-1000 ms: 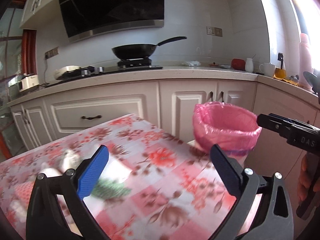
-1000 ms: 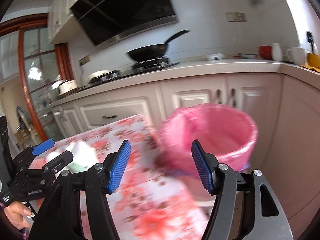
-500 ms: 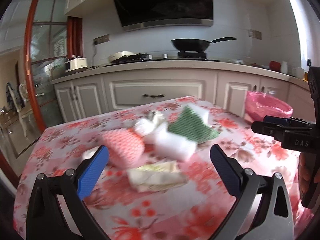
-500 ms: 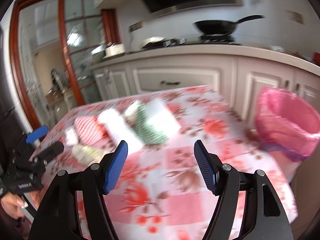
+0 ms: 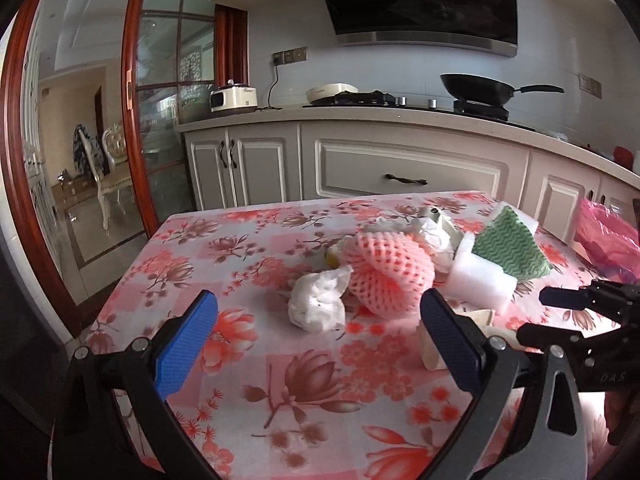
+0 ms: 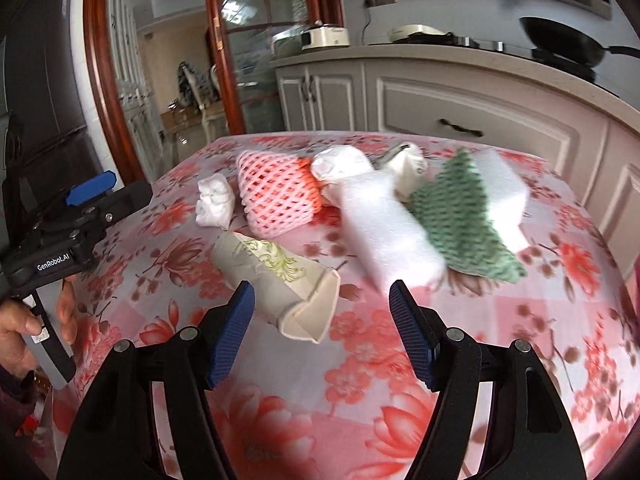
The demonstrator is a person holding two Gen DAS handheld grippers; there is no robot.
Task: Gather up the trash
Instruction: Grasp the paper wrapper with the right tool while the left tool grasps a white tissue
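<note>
Trash lies in a heap on the floral table: a pink foam net, a crumpled white tissue, a white foam block, a green wavy cloth and a flattened paper cup. My left gripper is open and empty, just short of the tissue and net. My right gripper is open and empty, with the paper cup between and just beyond its fingertips. The pink-lined trash bin stands at the table's right end.
The table carries a red flowered cloth. Kitchen cabinets and a counter with a black wok run behind it. A glass door with a red wooden frame stands at the left.
Both grippers swung left from the pink bin to the trash heap and came closer to it. Both stayed open and empty.
</note>
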